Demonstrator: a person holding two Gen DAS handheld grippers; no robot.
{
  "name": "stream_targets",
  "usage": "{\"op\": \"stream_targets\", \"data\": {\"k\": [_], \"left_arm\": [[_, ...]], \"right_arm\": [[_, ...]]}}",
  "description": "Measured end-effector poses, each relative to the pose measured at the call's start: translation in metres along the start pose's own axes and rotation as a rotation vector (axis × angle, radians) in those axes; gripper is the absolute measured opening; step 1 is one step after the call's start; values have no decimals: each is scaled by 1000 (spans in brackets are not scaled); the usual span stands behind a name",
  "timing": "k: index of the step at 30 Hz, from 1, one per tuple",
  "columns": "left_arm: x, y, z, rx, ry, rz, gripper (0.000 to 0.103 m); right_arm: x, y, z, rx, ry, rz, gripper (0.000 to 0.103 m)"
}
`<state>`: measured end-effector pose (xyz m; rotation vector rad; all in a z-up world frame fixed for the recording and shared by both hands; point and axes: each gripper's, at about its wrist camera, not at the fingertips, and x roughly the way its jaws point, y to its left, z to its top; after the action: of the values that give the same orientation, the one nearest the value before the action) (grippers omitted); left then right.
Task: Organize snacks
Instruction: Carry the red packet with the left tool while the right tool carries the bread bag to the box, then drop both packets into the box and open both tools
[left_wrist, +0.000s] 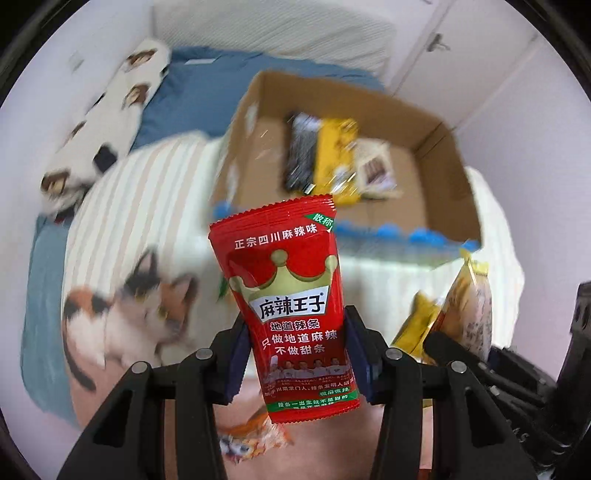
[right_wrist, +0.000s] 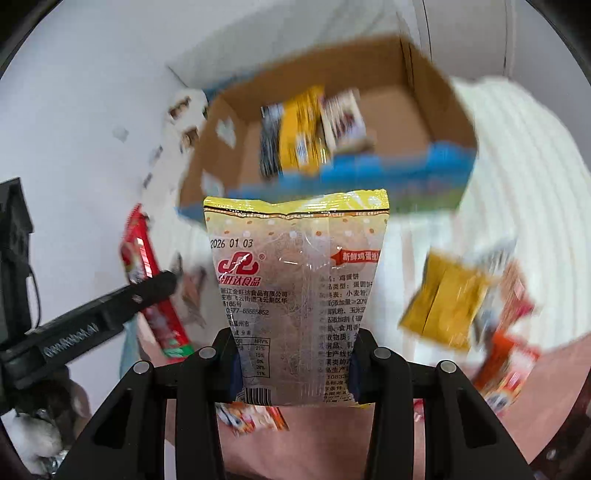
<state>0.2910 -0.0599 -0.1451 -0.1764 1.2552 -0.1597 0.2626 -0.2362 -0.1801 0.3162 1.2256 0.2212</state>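
My left gripper is shut on a red spicy-strip packet with a gold crown, held upright above the bed. My right gripper is shut on a clear egg-biscuit packet with a yellow top, its printed back towards the camera. Beyond both stands an open cardboard box holding a black packet, a yellow packet and a pale one. The right gripper's packet shows at the right of the left wrist view. At the left of the right wrist view the red packet and left gripper appear edge-on.
Loose snack packets lie on the bed: a yellow one and red-orange ones to the right, another under the grippers. A striped cushion, a cat-print blanket and a long cat-print pillow lie left. A white wall lies behind.
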Motion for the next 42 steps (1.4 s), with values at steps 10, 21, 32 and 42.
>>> {"op": "stream_targets", "data": {"k": [10,21,32,42], "left_arm": [[59,-13,139,152,43,124,45],[163,6,226,213,193,252,45],[205,15,245,158,266,244,85],[181,8,236,130,230,193,85]], "right_arm": [[18,-9,147,-34,-53,-139,44],[94,-47,249,-60,64,-302,44],[147,-58,265,-60,130,-368,97],[145,-58,255,-31,131,-320,97]]}}
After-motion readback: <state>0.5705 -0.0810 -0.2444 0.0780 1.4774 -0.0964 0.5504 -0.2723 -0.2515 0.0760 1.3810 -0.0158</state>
